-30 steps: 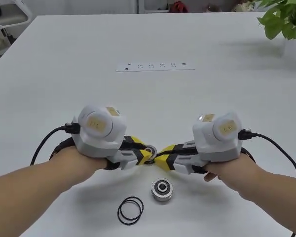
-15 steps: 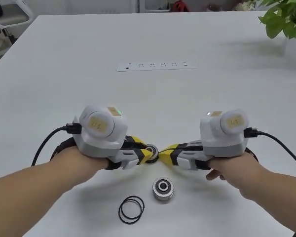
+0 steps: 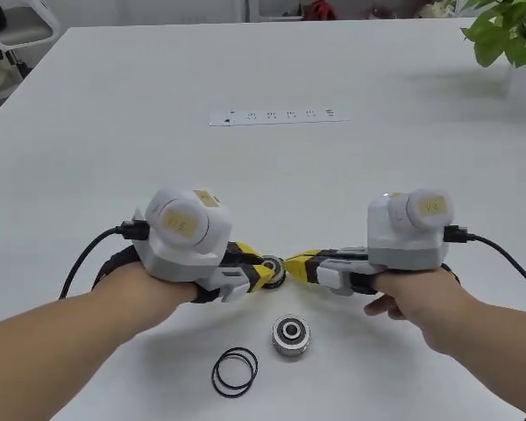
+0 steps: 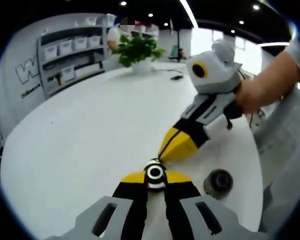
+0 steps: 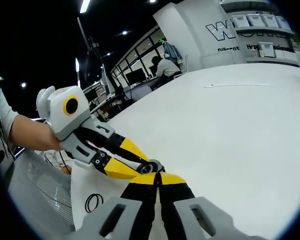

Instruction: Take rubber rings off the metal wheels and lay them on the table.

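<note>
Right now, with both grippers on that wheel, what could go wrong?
1. The wheel sits only at the tips of the left gripper; a tug from the right gripper could pop it out.
2. A dropped wheel could hit the spare wheel and rings lying close by.

The right tongs [image 3: 291,263] have rolled in the person's hand. Their white body has swung outward to the right and sits more upright. Their yellow jaws now lie closer to level, pointing at the metal wheel [image 3: 273,270] pinched in the left tongs [image 3: 265,274].
</note>
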Demonstrator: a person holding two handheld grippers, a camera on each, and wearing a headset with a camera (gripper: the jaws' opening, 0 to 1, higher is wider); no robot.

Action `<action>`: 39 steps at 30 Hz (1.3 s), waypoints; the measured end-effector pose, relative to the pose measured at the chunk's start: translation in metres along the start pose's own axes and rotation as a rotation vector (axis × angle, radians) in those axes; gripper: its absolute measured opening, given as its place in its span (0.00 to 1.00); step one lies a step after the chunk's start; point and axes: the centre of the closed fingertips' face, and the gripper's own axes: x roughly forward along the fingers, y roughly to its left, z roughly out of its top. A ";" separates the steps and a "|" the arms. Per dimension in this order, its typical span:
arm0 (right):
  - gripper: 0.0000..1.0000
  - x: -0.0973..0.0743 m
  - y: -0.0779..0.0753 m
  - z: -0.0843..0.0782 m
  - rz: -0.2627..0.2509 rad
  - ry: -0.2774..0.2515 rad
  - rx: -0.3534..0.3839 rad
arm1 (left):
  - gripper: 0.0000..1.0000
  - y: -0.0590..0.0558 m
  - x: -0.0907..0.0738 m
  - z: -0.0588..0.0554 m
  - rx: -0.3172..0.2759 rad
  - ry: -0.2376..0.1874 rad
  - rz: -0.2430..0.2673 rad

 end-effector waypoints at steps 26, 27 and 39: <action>0.00 0.006 0.023 0.009 0.078 -0.039 0.009 | 0.12 -0.001 0.000 0.000 0.007 0.002 0.014; 0.00 0.006 0.023 0.008 0.076 -0.039 0.010 | 0.12 -0.002 0.000 0.000 0.008 0.003 0.016; 0.00 0.002 0.019 0.006 0.068 -0.034 0.022 | 0.14 -0.003 -0.002 0.001 -0.011 0.009 0.021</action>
